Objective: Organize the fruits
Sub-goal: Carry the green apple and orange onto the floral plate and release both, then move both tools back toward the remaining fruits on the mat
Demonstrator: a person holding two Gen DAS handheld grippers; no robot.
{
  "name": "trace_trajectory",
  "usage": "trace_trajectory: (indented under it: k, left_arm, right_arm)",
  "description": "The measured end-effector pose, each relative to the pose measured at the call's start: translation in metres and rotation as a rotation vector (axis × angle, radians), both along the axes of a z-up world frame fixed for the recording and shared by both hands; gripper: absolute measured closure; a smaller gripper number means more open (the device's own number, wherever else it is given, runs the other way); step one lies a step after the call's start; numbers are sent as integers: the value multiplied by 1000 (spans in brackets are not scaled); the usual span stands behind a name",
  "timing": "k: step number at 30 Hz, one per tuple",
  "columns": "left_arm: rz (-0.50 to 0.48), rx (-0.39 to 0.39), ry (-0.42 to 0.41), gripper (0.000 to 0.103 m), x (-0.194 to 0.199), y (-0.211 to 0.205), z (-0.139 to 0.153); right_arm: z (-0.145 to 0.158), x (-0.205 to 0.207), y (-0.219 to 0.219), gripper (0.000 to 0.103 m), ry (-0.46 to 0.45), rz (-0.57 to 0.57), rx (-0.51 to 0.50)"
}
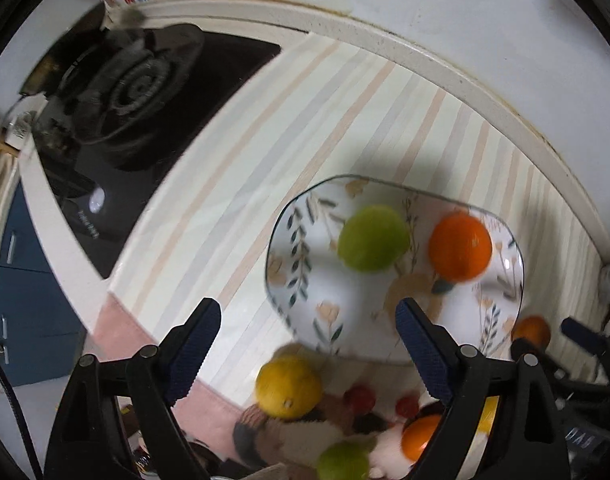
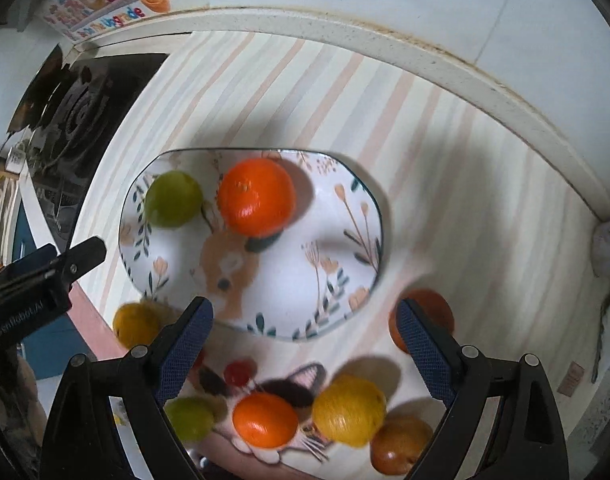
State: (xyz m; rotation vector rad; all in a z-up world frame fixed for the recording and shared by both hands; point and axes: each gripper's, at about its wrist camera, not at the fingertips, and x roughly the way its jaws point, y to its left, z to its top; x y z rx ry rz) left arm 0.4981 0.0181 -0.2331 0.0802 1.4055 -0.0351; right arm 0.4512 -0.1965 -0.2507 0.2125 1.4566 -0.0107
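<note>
Fruit is split between two places. On the floral plate (image 2: 345, 184) lie two pieces: one green fruit (image 2: 173, 199) at its left and one orange (image 2: 257, 197) just beside it; the plate's right and near parts are bare. Off the plate, on the patterned mat (image 2: 281, 372) at the near edge, the right wrist view shows six loose pieces: a yellow fruit (image 2: 135, 324) at left, a green one (image 2: 189, 418), an orange one (image 2: 265, 420), a large yellow one (image 2: 348, 410), a brownish one (image 2: 399, 444), and a dark orange one (image 2: 435, 308) on the striped cloth at right.

The left wrist view shows fewer loose pieces and more of the black gas hob (image 1: 137, 92) at far left. The right view alone shows the left gripper (image 2: 53, 268) from outside.

The striped desk (image 2: 445, 152) is open far of the plate up to the raised pale rim.

Left gripper (image 1: 309, 356): fingers wide, holding nothing. Right gripper (image 2: 305, 354): fingers wide, holding nothing.
</note>
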Motion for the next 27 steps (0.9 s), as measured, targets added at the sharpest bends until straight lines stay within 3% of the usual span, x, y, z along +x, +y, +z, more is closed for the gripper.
trace_trajectory:
  k: [11,27]
  left_arm:
    - [-22,-6,-125,14,-93,-2,53]
    - [-93,-78,-258,14,-181,0,142]
  right_arm:
    - [64,-75,4,8,-125,27,-28]
    - [166,-168,2,8,-291,33,3]
